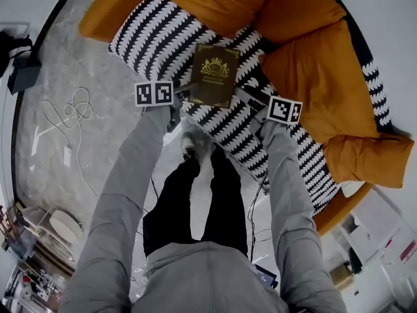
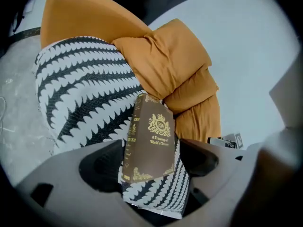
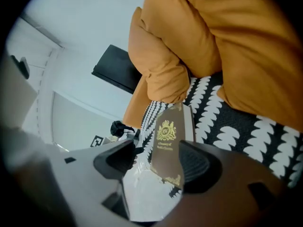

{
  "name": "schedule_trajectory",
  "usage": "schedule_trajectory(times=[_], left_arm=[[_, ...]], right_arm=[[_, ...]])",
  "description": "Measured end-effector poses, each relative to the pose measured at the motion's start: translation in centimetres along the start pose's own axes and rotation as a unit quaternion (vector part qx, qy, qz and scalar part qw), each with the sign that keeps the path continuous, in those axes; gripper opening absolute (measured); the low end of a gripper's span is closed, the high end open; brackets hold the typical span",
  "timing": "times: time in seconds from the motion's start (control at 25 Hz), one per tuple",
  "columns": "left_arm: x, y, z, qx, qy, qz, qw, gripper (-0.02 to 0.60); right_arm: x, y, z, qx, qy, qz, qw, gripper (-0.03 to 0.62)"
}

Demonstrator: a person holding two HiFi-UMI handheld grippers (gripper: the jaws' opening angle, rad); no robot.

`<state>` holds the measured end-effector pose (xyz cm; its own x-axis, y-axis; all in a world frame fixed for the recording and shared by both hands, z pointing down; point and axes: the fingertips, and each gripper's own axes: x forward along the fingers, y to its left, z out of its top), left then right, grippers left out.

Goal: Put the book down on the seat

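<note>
A brown book (image 1: pixel 214 74) with a gold crest lies flat, cover up, on the black-and-white patterned seat (image 1: pixel 153 38) of an orange sofa. My left gripper (image 1: pixel 186 91) is at the book's near left corner and my right gripper (image 1: pixel 251 104) at its near right edge. In the left gripper view the book (image 2: pixel 151 141) shows beyond the wide-apart jaws of the left gripper (image 2: pixel 150 163), on the seat (image 2: pixel 80 89), clear of both pads. In the right gripper view the right gripper (image 3: pixel 157 163) stands open. The book (image 3: pixel 168 143) lies past it, with one edge hidden behind the right pad (image 3: pixel 199 167).
Orange cushions (image 1: pixel 326 64) line the back and right of the sofa. The person's legs (image 1: pixel 195 194) stand on the pale marble floor at the seat's front edge. A white cable (image 1: pixel 65 116) and a black object (image 1: pixel 19 70) lie on the floor at left.
</note>
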<state>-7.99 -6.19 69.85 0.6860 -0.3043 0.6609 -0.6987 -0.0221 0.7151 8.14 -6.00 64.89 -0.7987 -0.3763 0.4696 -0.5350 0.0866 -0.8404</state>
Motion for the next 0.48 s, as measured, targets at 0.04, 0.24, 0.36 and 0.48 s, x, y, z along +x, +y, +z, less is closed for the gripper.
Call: schedule_trajectory(times=[0.04, 0.24, 0.36, 0.48], left_arm=[[-0.9, -0.4, 0.0, -0.003, 0.0, 0.003, 1.0, 0.38], [-5.3, -3.4, -0.4, -0.012, 0.007, 0.008, 0.9999, 0.379], [-8.1, -5.3, -0.5, 0.031, 0.01, 0.037, 0.9988, 0.371], [-11.1, -7.5, -0.5, 0.089, 0.01, 0.065, 0.9938, 0.337]], right_arm=[[-0.3, 0.8, 0.0, -0.002, -0.004, -0.011, 1.0, 0.279], [-2.3, 4.7, -0.7, 0.019, -0.004, -0.043, 0.999, 0.278], [-4.1, 7.0, -0.3, 0.015, -0.032, -0.068, 0.997, 0.238], [-6.2, 9.7, 0.0, -0.04, -0.047, -0.111, 0.992, 0.165]])
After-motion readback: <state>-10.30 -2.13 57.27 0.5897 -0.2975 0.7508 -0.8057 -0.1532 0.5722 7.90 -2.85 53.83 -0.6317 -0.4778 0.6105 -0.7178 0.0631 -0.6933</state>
